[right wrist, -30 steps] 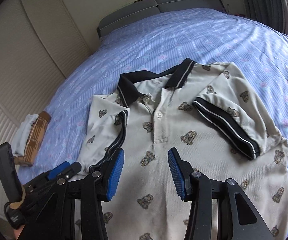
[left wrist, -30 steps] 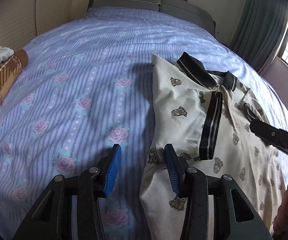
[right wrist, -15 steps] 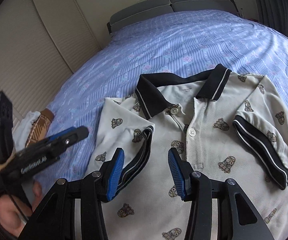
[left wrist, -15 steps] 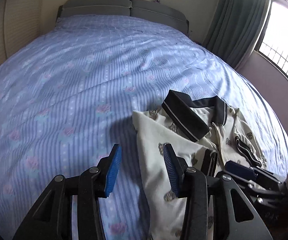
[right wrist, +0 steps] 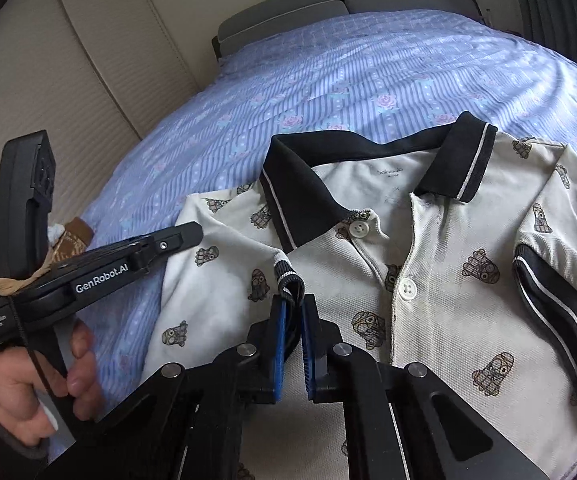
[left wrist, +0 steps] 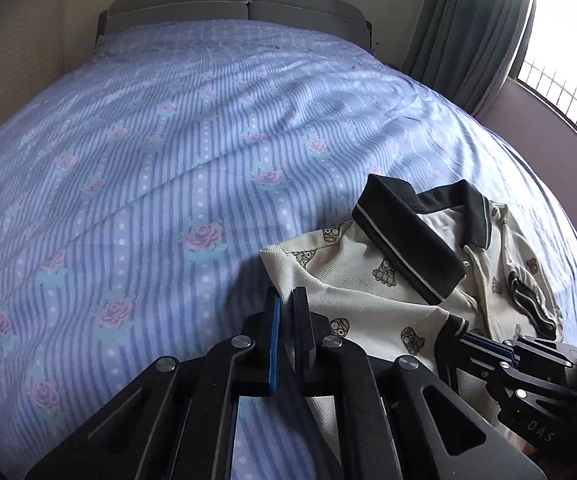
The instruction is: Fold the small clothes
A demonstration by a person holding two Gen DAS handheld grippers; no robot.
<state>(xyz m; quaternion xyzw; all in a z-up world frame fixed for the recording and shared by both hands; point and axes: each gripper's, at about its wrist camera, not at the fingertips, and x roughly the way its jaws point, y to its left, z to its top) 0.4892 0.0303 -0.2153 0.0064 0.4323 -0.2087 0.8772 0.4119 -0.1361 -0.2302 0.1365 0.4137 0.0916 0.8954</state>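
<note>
A cream polo shirt (right wrist: 428, 240) with small cartoon prints and a black collar (left wrist: 404, 240) lies face up on the bed. My right gripper (right wrist: 293, 304) has its blue pads closing tight onto the black striped cuff (right wrist: 288, 276) of the sleeve folded over the chest. In the left wrist view it shows at the lower right (left wrist: 462, 334). My left gripper (left wrist: 286, 300) is closing on the shirt's outer shoulder edge, with cream fabric pinched between its pads. From the right wrist view, the left gripper (right wrist: 194, 232) reaches in from the left, held by a person's hand (right wrist: 40, 392).
The bed has a blue striped sheet with roses (left wrist: 168, 160) and a grey headboard (left wrist: 240, 4). A folded brown plaid garment (right wrist: 74, 236) lies at the bed's left edge by the panelled wall (right wrist: 68, 60). Curtains (left wrist: 468, 32) and a window (left wrist: 560, 48) stand to the right.
Both grippers went from open to shut. The left one slid up along the shirt's edge to the shoulder; the right one moved forward onto the folded sleeve's cuff.
</note>
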